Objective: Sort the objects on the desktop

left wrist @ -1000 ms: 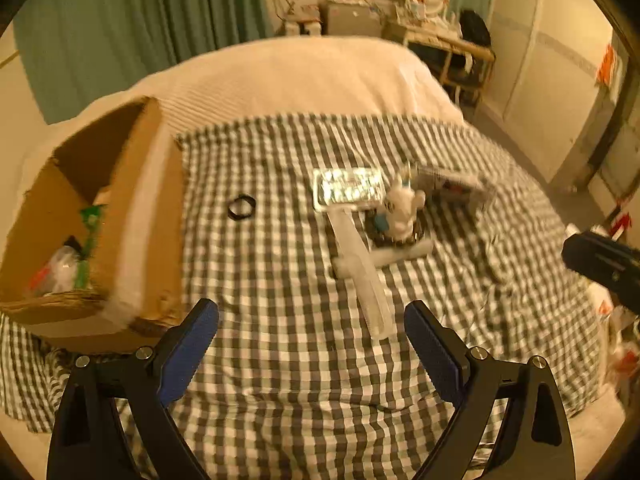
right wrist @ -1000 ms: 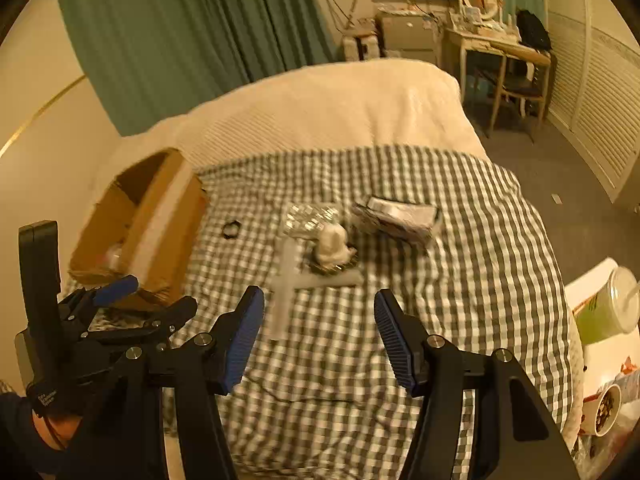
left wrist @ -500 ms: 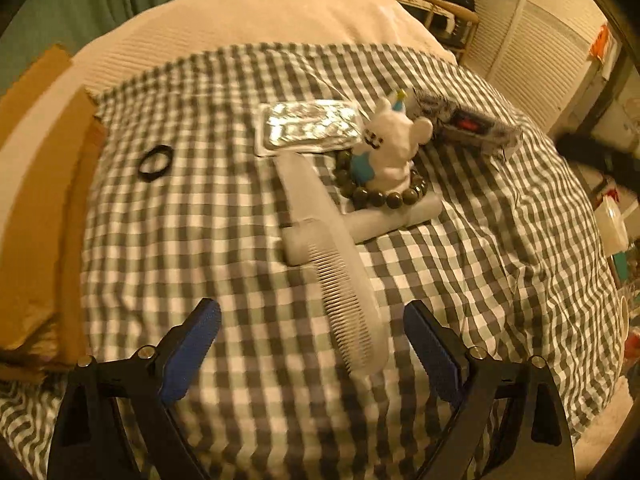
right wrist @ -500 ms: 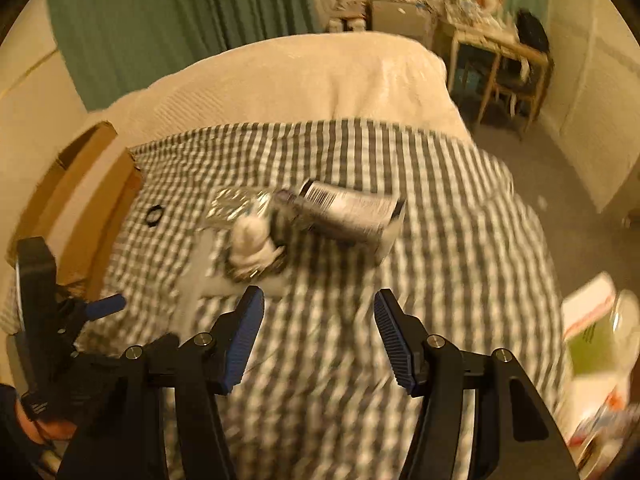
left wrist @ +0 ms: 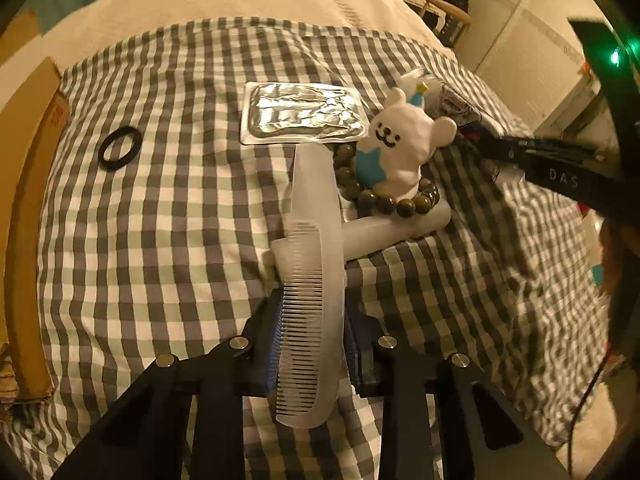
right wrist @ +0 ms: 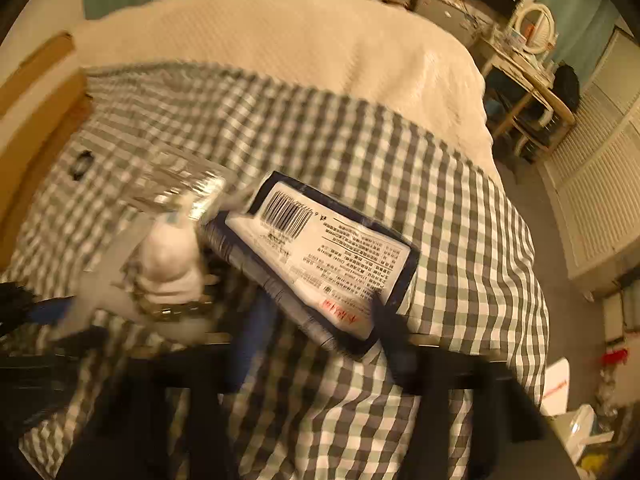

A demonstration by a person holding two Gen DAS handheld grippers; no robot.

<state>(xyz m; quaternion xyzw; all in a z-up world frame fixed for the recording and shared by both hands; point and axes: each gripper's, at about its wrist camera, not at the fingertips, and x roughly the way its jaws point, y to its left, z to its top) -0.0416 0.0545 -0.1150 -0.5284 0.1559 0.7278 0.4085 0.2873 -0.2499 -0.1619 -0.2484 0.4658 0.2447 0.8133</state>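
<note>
My left gripper (left wrist: 310,344) is shut on the toothed end of a translucent white comb (left wrist: 316,264) that lies across a white tube (left wrist: 394,230) on the checked cloth. Behind it a white bear figure (left wrist: 402,144) stands inside a dark bead bracelet (left wrist: 386,202). A silver foil pack (left wrist: 302,114) lies beyond the comb, a black hair tie (left wrist: 120,148) to the left. My right gripper (right wrist: 316,344) is open, its blurred fingers either side of the near corner of a dark packet with a barcode label (right wrist: 324,250).
A cardboard box (left wrist: 24,208) stands along the left edge of the checked cloth (left wrist: 160,240). The right gripper's body (left wrist: 568,172) reaches in from the right in the left wrist view. A desk and chair (right wrist: 528,92) stand beyond the bed.
My left gripper has moved forward and closed on the comb. My right gripper has advanced to the dark packet, still open.
</note>
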